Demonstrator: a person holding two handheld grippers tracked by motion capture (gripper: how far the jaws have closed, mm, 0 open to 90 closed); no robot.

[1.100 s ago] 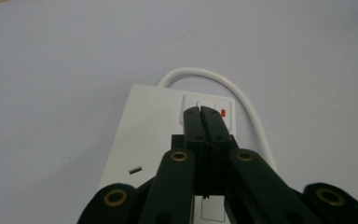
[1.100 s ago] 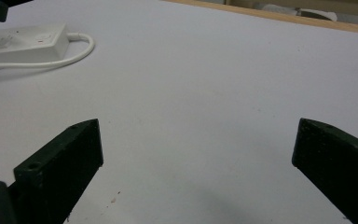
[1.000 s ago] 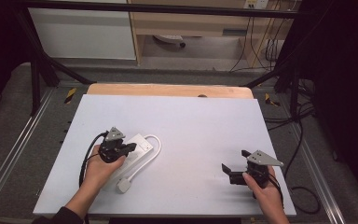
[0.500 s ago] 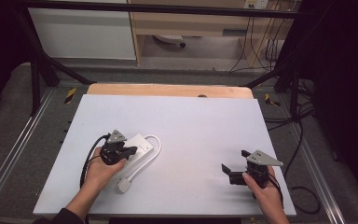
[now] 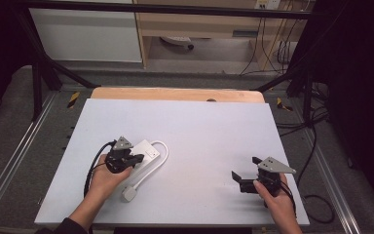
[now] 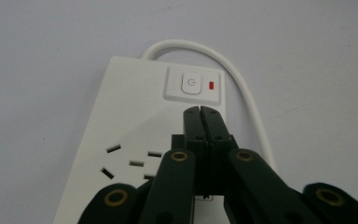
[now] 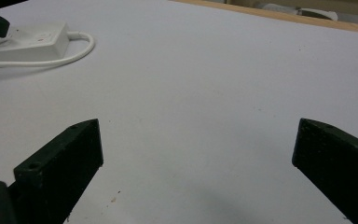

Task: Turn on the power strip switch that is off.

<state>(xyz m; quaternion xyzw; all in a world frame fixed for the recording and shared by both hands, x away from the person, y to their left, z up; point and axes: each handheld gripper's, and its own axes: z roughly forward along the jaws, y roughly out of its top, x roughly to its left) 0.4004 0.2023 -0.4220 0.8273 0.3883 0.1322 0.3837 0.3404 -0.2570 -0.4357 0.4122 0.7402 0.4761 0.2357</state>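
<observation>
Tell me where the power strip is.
High view: the power strip lies on the white table's left side, under the shut left gripper.

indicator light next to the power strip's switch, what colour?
Red. The indicator light sits right of the switch on the white power strip; clearest in the left gripper view.

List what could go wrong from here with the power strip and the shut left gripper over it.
1. The left gripper, jaws shut, points just short of the power button; a push there may land on the casing instead.
2. Nothing holds the power strip down: the right gripper rests open and apart on the table, so the strip may slide.
3. The strip's white cable loops loosely alongside and could get dragged.
</observation>
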